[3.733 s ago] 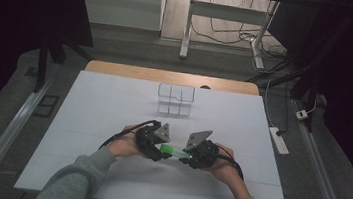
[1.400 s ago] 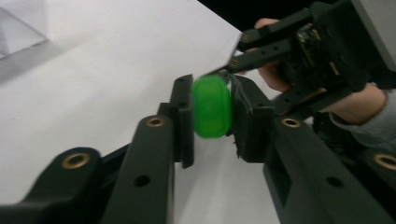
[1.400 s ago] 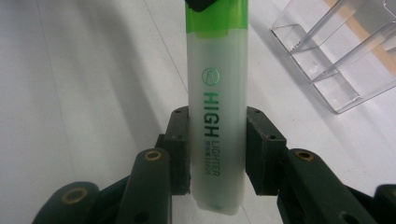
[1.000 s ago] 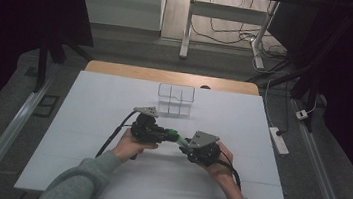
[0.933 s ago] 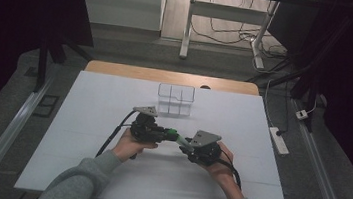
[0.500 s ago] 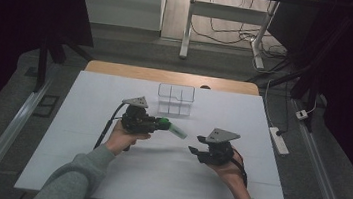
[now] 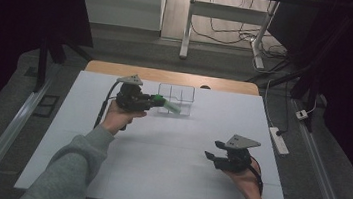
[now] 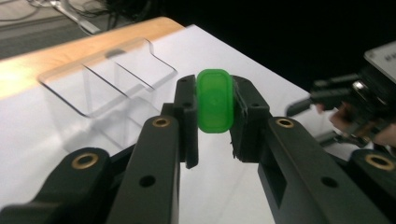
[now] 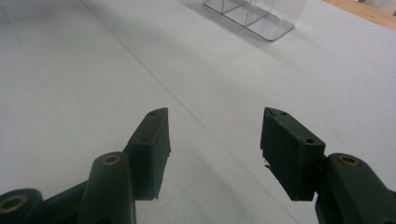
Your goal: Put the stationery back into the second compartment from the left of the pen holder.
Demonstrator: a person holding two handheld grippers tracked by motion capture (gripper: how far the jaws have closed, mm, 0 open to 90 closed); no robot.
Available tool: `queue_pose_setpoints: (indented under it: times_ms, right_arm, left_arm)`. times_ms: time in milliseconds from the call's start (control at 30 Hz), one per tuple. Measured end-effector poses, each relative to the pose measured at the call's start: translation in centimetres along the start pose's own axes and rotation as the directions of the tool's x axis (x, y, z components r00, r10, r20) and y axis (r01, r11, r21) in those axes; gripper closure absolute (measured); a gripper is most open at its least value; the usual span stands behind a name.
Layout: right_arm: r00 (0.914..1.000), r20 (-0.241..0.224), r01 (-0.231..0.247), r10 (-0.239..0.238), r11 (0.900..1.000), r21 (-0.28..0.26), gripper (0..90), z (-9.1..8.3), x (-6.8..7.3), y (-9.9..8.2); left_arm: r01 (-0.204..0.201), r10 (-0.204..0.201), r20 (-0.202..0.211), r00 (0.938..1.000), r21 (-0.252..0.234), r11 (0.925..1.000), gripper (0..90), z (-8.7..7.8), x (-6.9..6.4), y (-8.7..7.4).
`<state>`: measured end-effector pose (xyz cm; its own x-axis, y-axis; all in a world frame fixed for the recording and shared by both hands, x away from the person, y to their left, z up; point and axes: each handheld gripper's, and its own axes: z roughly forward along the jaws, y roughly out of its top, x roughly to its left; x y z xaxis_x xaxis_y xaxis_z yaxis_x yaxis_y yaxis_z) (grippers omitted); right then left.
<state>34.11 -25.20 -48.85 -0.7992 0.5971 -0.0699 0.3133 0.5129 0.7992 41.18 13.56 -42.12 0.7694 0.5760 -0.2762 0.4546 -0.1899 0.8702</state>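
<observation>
In the left gripper view we saw the green piece (image 8: 214, 100) end-on, clamped between the jaws of the left hand-held gripper (image 8: 214, 122); the high view showed its long side. There it reached toward the clear box (image 7: 181, 94) in the upper middle. The right hand-held gripper (image 7: 215, 150), lower right, had just been opening, nothing between its jaws. Much white surface (image 7: 169, 149) lay free between both.

No legible text, perhaps from blur.
</observation>
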Motion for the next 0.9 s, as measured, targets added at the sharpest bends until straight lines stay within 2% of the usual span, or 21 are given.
queue_pose_setpoints:
  times_ms: [200, 367, 633, 800, 900]
  right_arm:
    - [0.9997, 0.021, -0.013, 0.013, 0.9999, 0.001, 41.8, -0.8, -0.5, -0.6]
    - [0.9993, 0.031, -0.019, 0.018, 0.9998, 0.007, 41.4, -1.2, -0.7, -1.0]
    - [0.9986, 0.042, -0.033, 0.033, 0.9994, 0.01, 41.2, -1.8, -1.0, -1.8]
    - [0.9984, 0.045, -0.034, 0.034, 0.9994, 0.01, 41.1, -2.1, -1.2, -2.0]
    - [0.9981, 0.048, -0.04, 0.04, 0.9991, 0.011, 41.0, -2.1, -1.2, -2.1]
  left_arm:
    - [0.02, -0.02, -0.05, 0.9986, 0.003, 0.9998, 74.1, -0.4, 1.7, 1.5]
    - [0.021, -0.019, -0.08, 0.9966, 0.027, 0.9994, 74.1, 0.0, 2.6, 2.6]
    - [0.005, 0.003, -0.119, 0.9928, 0.065, 0.9979, 74.0, 1.4, 3.1, 4.4]
    - [0.01, -0.001, -0.124, 0.9923, 0.077, 0.997, 74.0, 2.2, 3.4, 5.1]
    - [0.0, 0.012, -0.133, 0.9911, 0.091, 0.9959, 74.0, 2.6, 3.3, 5.4]
